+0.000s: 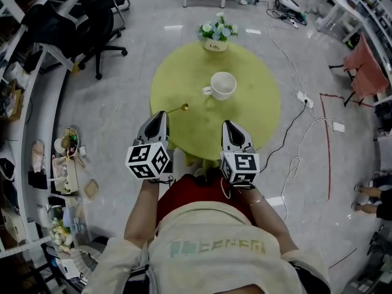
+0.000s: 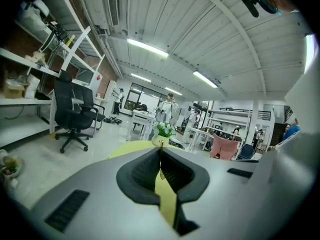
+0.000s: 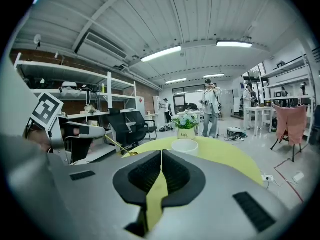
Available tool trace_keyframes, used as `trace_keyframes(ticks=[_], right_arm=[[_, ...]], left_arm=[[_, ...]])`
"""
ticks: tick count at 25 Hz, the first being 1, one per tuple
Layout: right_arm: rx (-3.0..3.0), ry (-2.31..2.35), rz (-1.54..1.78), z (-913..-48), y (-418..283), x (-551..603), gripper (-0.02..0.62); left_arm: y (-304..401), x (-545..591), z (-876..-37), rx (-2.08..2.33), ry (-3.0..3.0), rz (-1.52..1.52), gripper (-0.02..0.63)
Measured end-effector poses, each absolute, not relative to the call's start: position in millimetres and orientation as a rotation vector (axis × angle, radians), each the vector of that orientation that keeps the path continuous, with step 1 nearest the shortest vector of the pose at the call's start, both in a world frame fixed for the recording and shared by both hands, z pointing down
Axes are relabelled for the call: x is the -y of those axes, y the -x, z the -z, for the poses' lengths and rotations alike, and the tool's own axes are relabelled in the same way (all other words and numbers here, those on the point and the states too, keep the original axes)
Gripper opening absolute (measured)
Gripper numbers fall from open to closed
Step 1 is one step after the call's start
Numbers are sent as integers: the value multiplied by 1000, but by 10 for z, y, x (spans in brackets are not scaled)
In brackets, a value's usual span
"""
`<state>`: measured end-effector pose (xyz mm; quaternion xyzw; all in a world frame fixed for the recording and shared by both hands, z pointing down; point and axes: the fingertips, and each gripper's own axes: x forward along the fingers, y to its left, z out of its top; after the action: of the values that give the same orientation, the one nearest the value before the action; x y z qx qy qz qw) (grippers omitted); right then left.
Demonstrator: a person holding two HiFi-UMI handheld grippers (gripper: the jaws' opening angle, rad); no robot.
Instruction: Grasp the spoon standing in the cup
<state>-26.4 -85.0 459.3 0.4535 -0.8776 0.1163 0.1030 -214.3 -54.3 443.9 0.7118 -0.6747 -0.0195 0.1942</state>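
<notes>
your left gripper [image 1: 162, 115] pinches the spoon [image 1: 178, 109], bowl out past its tips. right gripper [image 1: 228, 125] fingers pressed together, nothing btwn; cup [image 1: 223, 85] ahead.

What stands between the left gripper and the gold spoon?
Nothing visible does. The left gripper is shut on the spoon by its handle, and the spoon is out of the cup, over the green table. The right gripper is shut and empty.
</notes>
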Motion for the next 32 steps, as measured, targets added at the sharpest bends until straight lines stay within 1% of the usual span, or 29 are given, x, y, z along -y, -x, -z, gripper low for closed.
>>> trace_keyframes(ticks=[22, 32], right_arm=[[2610, -1199, -407, -4751, 456, 675, 37], [2630, -1102, -370, -4791, 637, 590, 37]], left_arm=[[2306, 75, -4666, 1958, -1861, 12, 26], [2452, -93, -4772, 1978, -1799, 13, 26]])
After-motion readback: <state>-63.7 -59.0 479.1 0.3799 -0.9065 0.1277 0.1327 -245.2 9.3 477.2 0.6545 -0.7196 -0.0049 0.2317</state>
